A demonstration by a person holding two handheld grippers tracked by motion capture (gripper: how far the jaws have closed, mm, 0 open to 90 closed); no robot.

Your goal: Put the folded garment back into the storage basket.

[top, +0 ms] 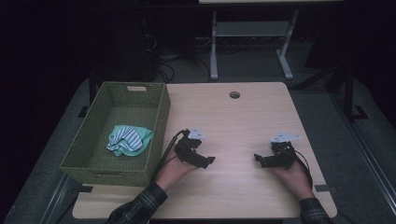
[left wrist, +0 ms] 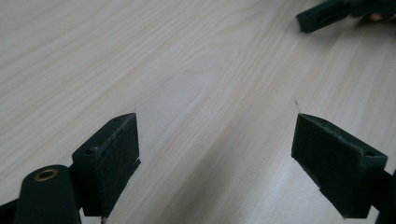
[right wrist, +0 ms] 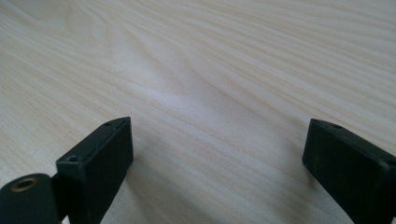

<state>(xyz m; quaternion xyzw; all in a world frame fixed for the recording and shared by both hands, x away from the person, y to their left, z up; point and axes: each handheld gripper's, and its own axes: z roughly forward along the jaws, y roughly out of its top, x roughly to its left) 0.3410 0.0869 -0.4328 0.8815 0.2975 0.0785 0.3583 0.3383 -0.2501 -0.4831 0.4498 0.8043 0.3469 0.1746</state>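
Both hands rested on worktop (top: 243,121) right of basket (top: 159,116); left gripper (top: 208,160) and right gripper (top: 258,157) gaped empty, seemingly idle. Striped cloth (top: 129,139) lay inside basket.

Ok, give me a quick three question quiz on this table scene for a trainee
1. True or false: the cloth lies inside the basket.
2. Which gripper is nearer the basket: A the left gripper, B the right gripper?
3. Fill in: both grippers' jaws stand ____ over the bare table.

Key: 1 true. 2 A. 3 open; nothing is between them in the left gripper view or the right gripper view.
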